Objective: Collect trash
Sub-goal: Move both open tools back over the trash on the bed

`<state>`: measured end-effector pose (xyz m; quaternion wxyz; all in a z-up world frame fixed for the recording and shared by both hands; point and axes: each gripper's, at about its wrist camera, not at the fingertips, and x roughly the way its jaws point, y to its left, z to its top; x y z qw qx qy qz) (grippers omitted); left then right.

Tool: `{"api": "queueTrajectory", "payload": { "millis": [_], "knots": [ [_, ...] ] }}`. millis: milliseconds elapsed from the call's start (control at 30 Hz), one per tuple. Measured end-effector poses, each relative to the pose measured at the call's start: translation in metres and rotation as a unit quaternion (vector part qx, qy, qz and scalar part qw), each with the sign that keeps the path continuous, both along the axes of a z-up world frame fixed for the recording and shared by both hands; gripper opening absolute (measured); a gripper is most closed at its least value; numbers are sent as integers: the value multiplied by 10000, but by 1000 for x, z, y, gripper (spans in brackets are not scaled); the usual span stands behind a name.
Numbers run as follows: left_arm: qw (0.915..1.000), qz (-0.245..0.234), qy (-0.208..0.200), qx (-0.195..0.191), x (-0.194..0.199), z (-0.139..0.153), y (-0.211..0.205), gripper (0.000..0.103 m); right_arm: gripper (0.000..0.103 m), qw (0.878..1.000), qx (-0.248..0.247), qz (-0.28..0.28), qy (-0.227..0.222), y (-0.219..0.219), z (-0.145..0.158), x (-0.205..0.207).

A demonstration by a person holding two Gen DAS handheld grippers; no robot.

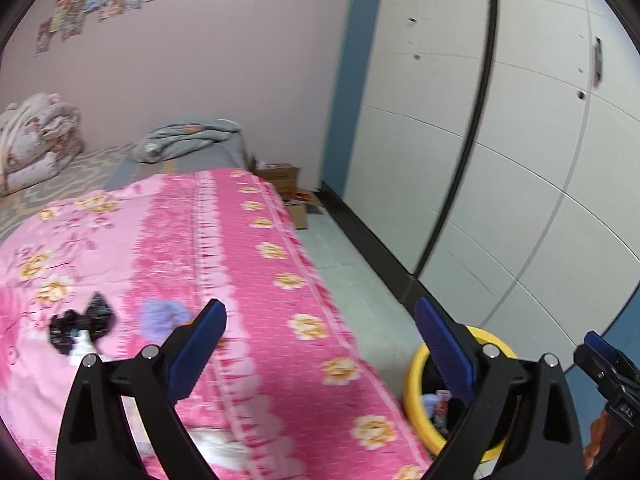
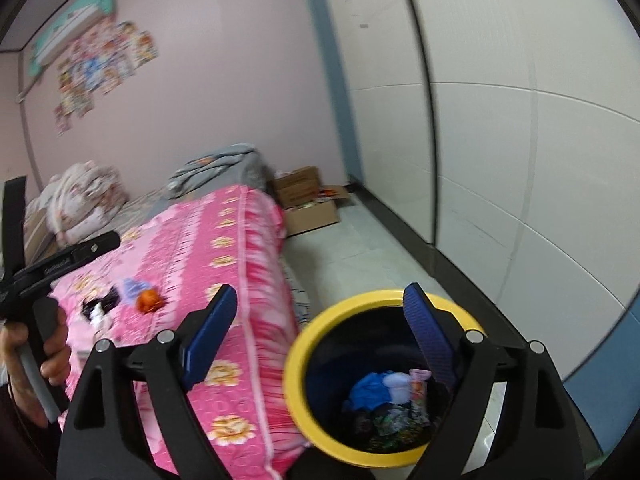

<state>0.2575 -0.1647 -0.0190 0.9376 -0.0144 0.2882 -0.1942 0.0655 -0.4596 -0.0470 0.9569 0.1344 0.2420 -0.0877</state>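
A yellow-rimmed black trash bin (image 2: 298, 344) stands on the floor beside the bed and holds several pieces of trash (image 2: 384, 400); it also shows in the left wrist view (image 1: 412, 372). On the pink floral bedspread (image 2: 224, 248) lie a black wrapper (image 1: 82, 322), a purple scrap (image 1: 162, 316), an orange crumpled piece (image 2: 149, 300) and a white scrap (image 1: 82, 350). My left gripper (image 1: 320, 344) is open and empty above the bed's right edge. My right gripper (image 2: 320, 332) is open and empty over the bin.
Folded bedding (image 1: 36, 140) and a grey blanket (image 1: 188, 140) lie at the bed's far end. Cardboard boxes (image 2: 308, 200) sit on the floor by the pink wall. A white panelled wall (image 2: 520, 140) runs along the right. Tiled floor (image 1: 352, 264) lies between bed and wall.
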Motion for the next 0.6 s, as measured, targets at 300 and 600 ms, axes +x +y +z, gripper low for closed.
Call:
{"api": "queueTrajectory", "payload": {
  "millis": [300,600],
  "knots": [
    [9961,871,-25,144,14,0,101,92,82,9927,-183,1195,7,82,6,32],
    [9866,1594,278,222,34,-25,196,92,82,9743,-290,2212,308,161,-8,70]
  ]
}}
